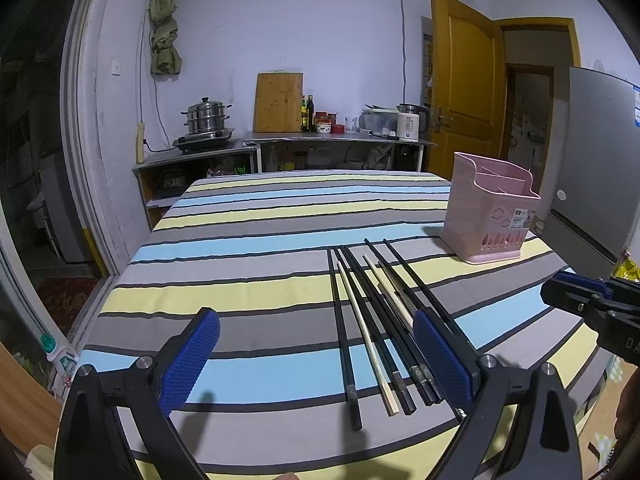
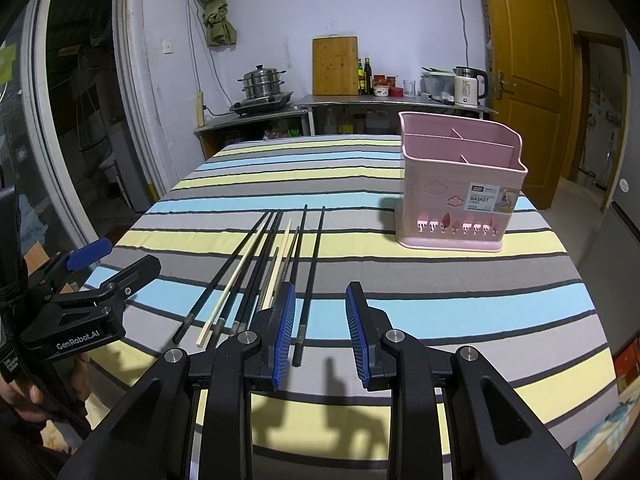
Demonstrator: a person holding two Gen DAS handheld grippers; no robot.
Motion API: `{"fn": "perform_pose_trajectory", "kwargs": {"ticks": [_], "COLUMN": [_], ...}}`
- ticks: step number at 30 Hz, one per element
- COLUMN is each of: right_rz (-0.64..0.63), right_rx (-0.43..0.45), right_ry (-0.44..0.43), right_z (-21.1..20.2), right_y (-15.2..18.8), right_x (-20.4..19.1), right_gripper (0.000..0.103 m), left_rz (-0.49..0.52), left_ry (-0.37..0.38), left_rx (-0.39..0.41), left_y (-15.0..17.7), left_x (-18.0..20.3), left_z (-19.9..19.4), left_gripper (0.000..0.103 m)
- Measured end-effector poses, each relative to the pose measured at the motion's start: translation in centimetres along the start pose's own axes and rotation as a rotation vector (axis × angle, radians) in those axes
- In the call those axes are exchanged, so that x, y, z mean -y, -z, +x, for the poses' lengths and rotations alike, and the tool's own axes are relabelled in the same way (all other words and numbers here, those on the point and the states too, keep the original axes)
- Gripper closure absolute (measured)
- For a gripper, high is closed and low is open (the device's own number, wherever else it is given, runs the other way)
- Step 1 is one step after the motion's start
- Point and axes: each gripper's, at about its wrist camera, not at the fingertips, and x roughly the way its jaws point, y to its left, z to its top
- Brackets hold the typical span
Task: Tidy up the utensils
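Several black and pale wooden chopsticks (image 1: 372, 320) lie side by side on the striped tablecloth; they also show in the right wrist view (image 2: 264, 268). A pink divided utensil basket (image 1: 490, 212) stands upright at the right, seen too in the right wrist view (image 2: 460, 188), with nothing visible in it. My left gripper (image 1: 316, 334) is open and empty, low over the near ends of the chopsticks. My right gripper (image 2: 320, 300) is open and empty, hovering just right of the chopsticks, with one black chopstick (image 2: 310, 272) between its fingers' line of sight.
The table with its striped cloth (image 1: 260, 216) fills the foreground. Behind it a steel counter (image 1: 340, 140) holds a steamer pot, cutting board, bottles and a kettle. A yellow door (image 1: 464, 80) is at the right, a fridge (image 1: 600, 152) beside it.
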Motion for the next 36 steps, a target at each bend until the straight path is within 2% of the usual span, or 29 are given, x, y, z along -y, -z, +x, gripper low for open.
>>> {"fn": "perform_pose_trajectory", "kwargs": {"ticks": [36], "right_rz": [0.003], "right_rx": [-0.005], "right_ry": [-0.002], "right_z": [0.23], "right_y": [0.02], "right_x": [0.03], "right_gripper": [0.076], "left_rz": [0.002], "left_ry": [0.008], "left_rx": [0.002], "left_y": [-0.17], "left_x": [0.43], "left_z": [0.27], "left_gripper": [0.005]}}
